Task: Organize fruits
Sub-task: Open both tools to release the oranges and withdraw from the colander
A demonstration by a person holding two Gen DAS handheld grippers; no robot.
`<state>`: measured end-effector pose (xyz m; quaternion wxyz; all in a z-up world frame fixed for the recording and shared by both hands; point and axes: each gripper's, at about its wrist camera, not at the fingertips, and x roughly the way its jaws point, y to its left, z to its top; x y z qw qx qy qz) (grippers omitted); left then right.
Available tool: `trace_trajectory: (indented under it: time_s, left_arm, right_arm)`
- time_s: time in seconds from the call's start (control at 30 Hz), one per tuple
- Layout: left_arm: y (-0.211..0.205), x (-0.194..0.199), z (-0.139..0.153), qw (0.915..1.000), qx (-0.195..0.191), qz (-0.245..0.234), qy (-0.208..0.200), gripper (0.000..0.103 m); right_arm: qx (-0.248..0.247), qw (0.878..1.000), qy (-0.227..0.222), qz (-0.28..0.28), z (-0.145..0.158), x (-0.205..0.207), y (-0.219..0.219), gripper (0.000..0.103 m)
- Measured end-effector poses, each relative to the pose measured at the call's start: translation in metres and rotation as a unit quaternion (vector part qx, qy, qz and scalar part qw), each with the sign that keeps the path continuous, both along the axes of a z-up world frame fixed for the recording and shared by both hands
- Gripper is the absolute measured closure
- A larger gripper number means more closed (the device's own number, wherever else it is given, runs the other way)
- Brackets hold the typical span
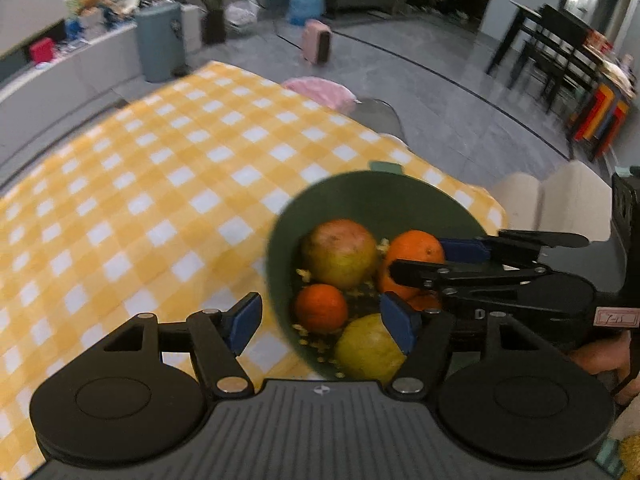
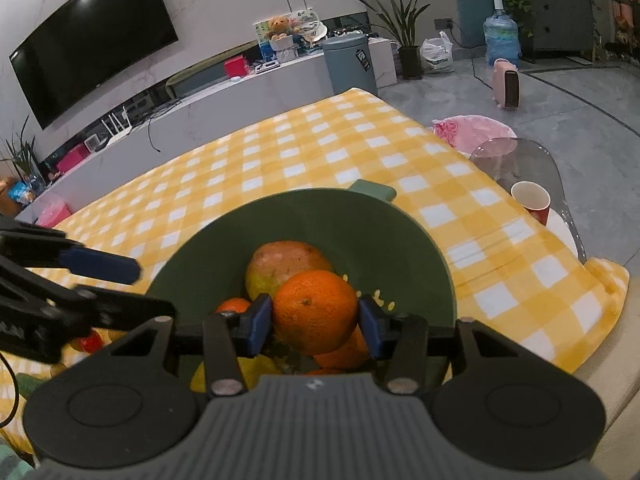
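Note:
A green bowl (image 1: pixel 360 196) (image 2: pixel 304 220) stands on the yellow checked tablecloth (image 1: pixel 160 184). It holds a mango (image 1: pixel 340 252) (image 2: pixel 288 262), a small orange (image 1: pixel 322 307), a yellow-green fruit (image 1: pixel 366 348) and other oranges. My right gripper (image 2: pixel 315 320) is shut on an orange (image 2: pixel 316 310) (image 1: pixel 416 248) and holds it over the bowl's inside. It shows in the left wrist view (image 1: pixel 424 268), reaching in from the right. My left gripper (image 1: pixel 320 320) is open and empty at the bowl's near rim; it shows in the right wrist view (image 2: pixel 132 288) at the left.
A red paper cup (image 2: pixel 530 200) stands on a clear chair (image 2: pixel 520 160) off the table's right edge. A pink cushion (image 2: pixel 472 130) lies beyond. Something small and red (image 2: pixel 86 340) lies on the cloth to the left of the bowl.

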<state>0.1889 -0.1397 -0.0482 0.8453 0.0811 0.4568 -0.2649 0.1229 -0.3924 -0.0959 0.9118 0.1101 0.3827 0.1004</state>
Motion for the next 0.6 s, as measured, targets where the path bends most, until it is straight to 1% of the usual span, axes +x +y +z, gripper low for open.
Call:
trace_trajectory:
  time_s: [0.13, 0.27, 0.43, 0.47, 0.53, 0.6]
  left_arm:
    - [0.011, -0.005, 0.004, 0.9994, 0.008, 0.03, -0.016, 0.023]
    - [0.022, -0.009, 0.005, 0.9981, 0.014, 0.057, -0.018, 0.023]
    - [0.038, -0.016, 0.006, 0.9967, 0.012, 0.08, -0.012, 0.023]
    - [0.041, -0.017, 0.007, 0.9963, 0.012, 0.084, -0.012, 0.023]
    - [0.047, -0.021, 0.008, 0.9954, 0.014, 0.093, -0.013, 0.023]
    - [0.052, -0.026, 0.008, 0.9947, 0.017, 0.101, -0.013, 0.023]
  right_arm:
    - [-0.014, 1.0, 0.001, 0.005, 0.0, 0.001, 0.002, 0.056]
    - [-0.007, 1.0, -0.003, 0.017, 0.001, -0.001, 0.003, 0.05]
    - [0.003, 1.0, -0.01, 0.025, 0.002, -0.003, 0.004, 0.051]
    - [0.005, 1.0, -0.014, 0.027, 0.003, -0.004, 0.003, 0.053]
    - [0.007, 0.999, -0.018, 0.037, 0.005, -0.006, 0.006, 0.085]
    - [-0.007, 0.999, -0.022, 0.039, 0.006, -0.007, 0.011, 0.086]
